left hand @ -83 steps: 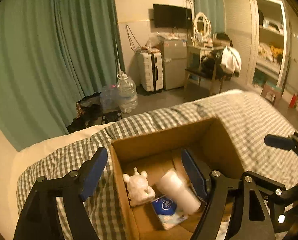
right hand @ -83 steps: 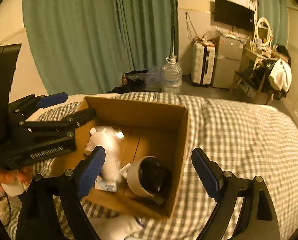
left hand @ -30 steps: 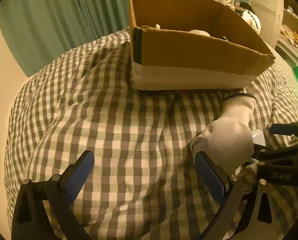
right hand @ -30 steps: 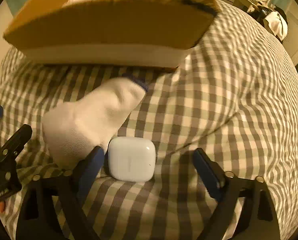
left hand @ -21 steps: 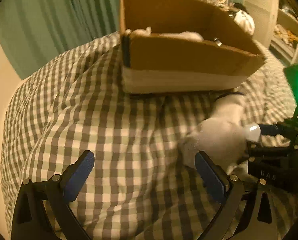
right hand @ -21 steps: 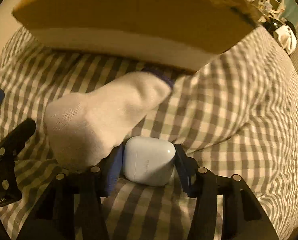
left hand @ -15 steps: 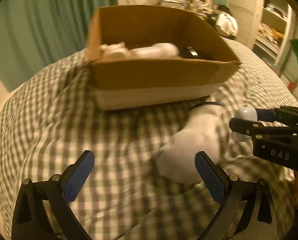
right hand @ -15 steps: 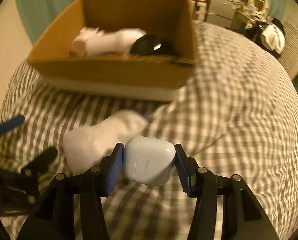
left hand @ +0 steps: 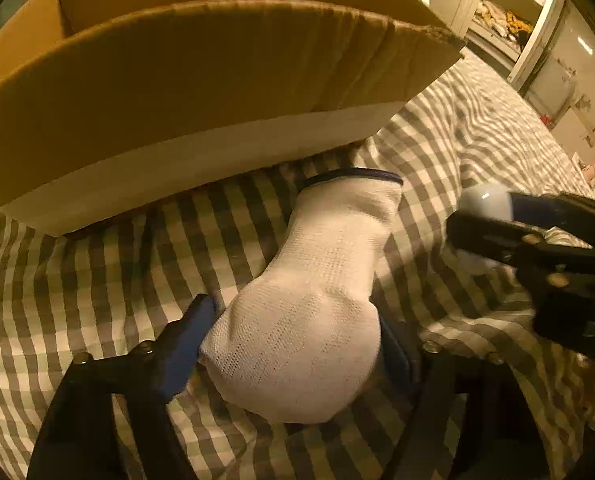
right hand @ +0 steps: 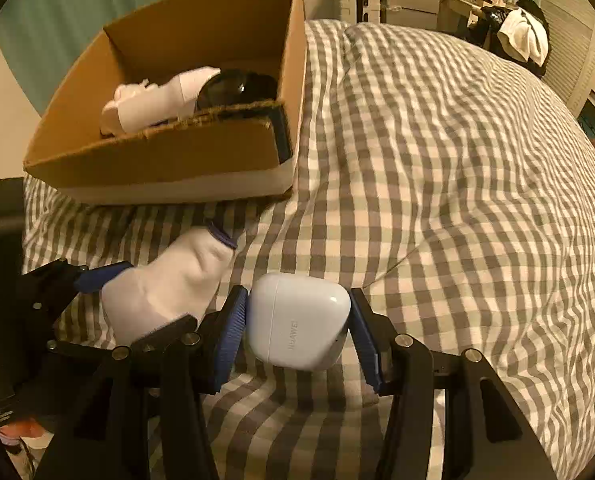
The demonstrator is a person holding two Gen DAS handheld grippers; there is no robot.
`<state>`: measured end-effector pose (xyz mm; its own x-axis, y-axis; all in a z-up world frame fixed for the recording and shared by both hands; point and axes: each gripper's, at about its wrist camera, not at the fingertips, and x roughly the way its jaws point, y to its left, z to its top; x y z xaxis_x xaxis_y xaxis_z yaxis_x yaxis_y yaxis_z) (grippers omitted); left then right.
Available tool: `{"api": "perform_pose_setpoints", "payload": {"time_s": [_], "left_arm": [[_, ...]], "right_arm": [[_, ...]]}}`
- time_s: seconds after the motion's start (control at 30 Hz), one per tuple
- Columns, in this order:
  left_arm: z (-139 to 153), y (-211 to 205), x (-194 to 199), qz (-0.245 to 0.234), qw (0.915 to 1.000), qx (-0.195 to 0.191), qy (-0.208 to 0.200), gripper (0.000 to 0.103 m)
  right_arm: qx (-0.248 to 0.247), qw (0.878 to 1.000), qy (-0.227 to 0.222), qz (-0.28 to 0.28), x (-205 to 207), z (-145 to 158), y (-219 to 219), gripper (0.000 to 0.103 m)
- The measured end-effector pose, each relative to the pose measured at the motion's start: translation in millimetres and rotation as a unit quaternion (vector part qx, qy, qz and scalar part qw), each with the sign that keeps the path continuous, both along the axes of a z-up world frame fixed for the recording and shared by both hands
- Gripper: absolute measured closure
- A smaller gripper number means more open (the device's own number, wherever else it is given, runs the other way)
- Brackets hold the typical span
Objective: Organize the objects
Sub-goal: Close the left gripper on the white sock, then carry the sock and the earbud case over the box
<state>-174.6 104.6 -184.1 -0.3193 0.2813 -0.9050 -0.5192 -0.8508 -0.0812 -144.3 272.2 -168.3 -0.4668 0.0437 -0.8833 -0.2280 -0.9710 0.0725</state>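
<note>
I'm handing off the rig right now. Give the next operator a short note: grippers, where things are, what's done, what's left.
Right gripper: shut on the white earbuds case, held off the checked bedspread.
Left gripper: jaws have just been closing around the toe end of the white sock, which lies on the bedspread in front of the cardboard box.
Done: a white figurine and a dark round item are in the box.
Left: drop the case in the box, then lift the sock and box it.

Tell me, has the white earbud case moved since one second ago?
Yes. The earbud case, held by the right gripper, now hangs above the checked bedcover where it lay.
</note>
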Motion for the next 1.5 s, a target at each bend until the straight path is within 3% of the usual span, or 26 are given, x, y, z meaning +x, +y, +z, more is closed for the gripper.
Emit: {"api": "perform_pose_setpoints", "payload": {"time_s": [0.17,0.3,0.67,0.97,1.23,1.4,1.5], "left_arm": [[16,-6,7,0.014,0.9996,-0.012,0.021,0.037],[36,-24,12,0.038,0.9987,0.007,0.033,0.041],[98,-80,45,0.088,0.9923,0.037,0.079,0.042],[158,-92,71,0.107,0.9803,0.027,0.164,0.042],[210,-85,46,0.106,0.9700,0.041,0.215,0.042],[218,-68,6,0.101,0.9664,0.022,0.235,0.042],[213,-57,-29,0.107,0.9694,0.020,0.220,0.042]], "right_arm": [[0.010,1.000,0.002,0.001,0,2,-4,0.053],[0.007,1.000,0.018,0.008,7,16,-11,0.053],[0.034,0.997,0.052,0.036,31,59,-51,0.053],[0.052,0.992,0.094,0.066,59,105,-80,0.053],[0.070,0.983,0.153,0.067,43,171,-69,0.053],[0.051,0.980,0.185,0.055,5,192,-50,0.053],[0.042,0.981,0.183,0.049,-30,188,-38,0.053]]}}
